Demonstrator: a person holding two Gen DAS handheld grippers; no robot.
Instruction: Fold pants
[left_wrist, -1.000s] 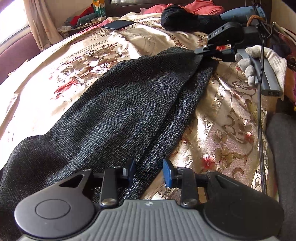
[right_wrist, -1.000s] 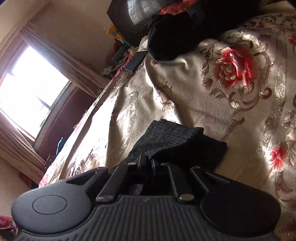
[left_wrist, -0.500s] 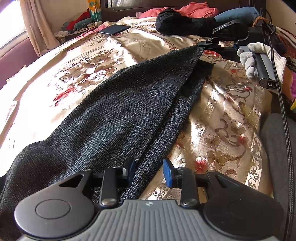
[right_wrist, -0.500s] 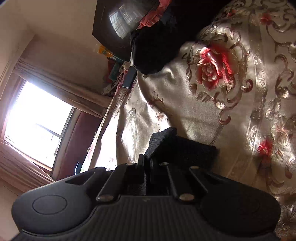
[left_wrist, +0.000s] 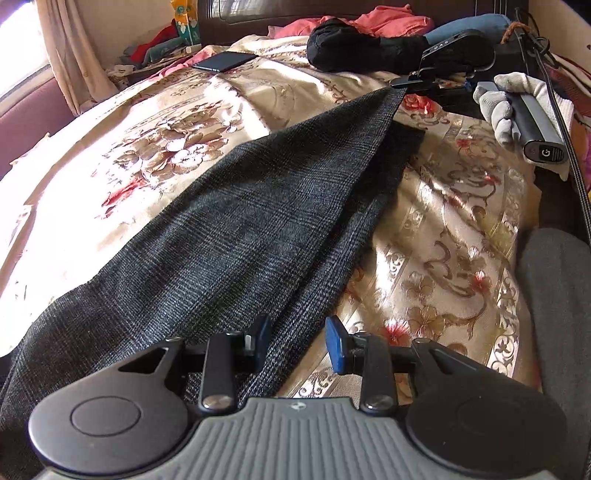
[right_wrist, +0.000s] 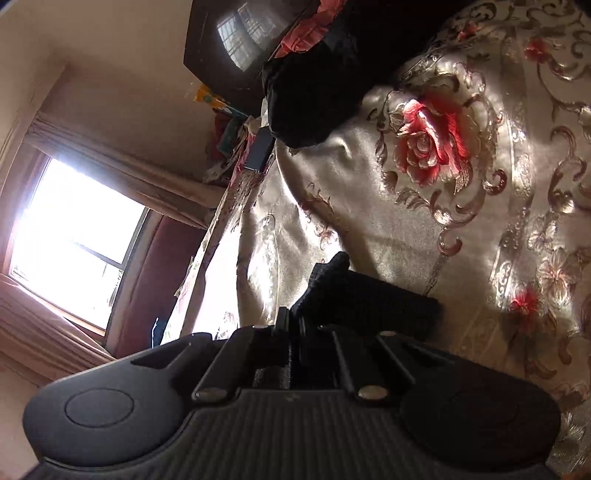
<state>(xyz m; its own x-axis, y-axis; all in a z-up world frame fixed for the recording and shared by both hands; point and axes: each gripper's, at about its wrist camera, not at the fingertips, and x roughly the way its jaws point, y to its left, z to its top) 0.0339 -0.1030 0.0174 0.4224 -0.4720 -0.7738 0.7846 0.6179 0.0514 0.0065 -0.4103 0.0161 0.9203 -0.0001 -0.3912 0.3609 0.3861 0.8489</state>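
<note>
Pants (left_wrist: 229, 236) lie lengthwise along the bed (left_wrist: 443, 229), far hem pinched in the right gripper (right_wrist: 291, 325), near edge between the left gripper (left_wrist: 297, 341) (jaws wide, nearer the waist end).

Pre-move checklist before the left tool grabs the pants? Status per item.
1. Right tool shut on the pants hem: ok, cloth is pinched between its fingers.
2. Hem corner lifted off the bedspread: ok, the fabric rises to the right tool in the left wrist view.
3. Left tool open: ok, there is a clear gap between the blue pads.
4. Cloth between the left pads: not ok, only the pants' edge lies under the gap; nothing is gripped.
5. Fold path clear: cannot tell; the phone and black bundle lie farther up the bed.
6. Pant legs aligned: cannot tell, the waist end is out of view.
</note>
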